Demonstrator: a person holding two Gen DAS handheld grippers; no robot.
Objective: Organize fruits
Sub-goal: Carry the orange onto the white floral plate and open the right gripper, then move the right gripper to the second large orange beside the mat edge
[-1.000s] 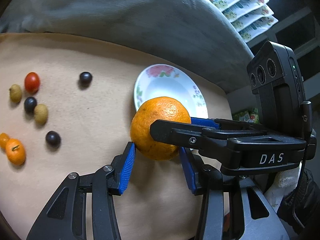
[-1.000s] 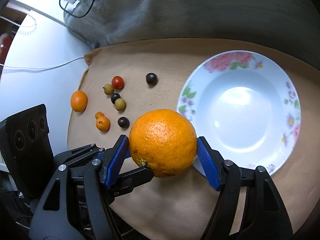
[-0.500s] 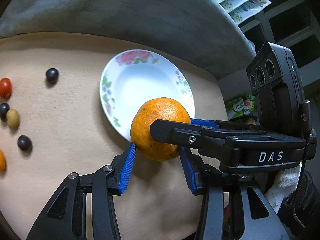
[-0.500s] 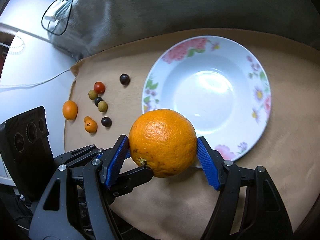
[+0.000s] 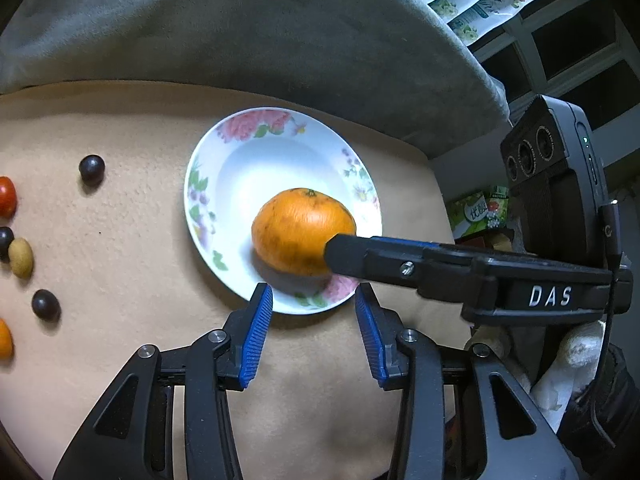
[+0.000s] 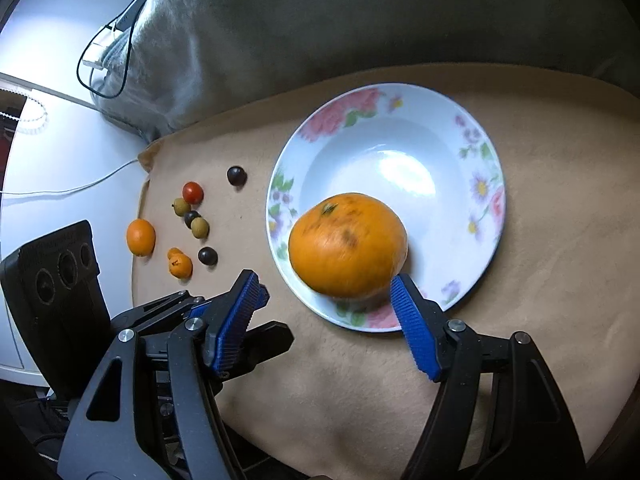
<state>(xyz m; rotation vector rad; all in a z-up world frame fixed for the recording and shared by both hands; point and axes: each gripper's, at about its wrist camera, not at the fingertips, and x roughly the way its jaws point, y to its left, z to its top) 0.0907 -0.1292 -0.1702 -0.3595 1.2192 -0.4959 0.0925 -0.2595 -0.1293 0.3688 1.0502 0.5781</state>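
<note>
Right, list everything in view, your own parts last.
large orange: one, orange, in plate
plate: one, white, floral, on mat
dark fruits: three, near-black, left of plate
tomato: one, red, same cluster
pale fruits: two, yellow-green, same cluster
small orange fruits: three, orange, mat's left edge
mat: one, beige
blanket: one, grey, behind mat
left tongs: black, blue pads, open, just been closing, nothing between
right tongs: black, blue pads, open, at plate's near rim
</note>
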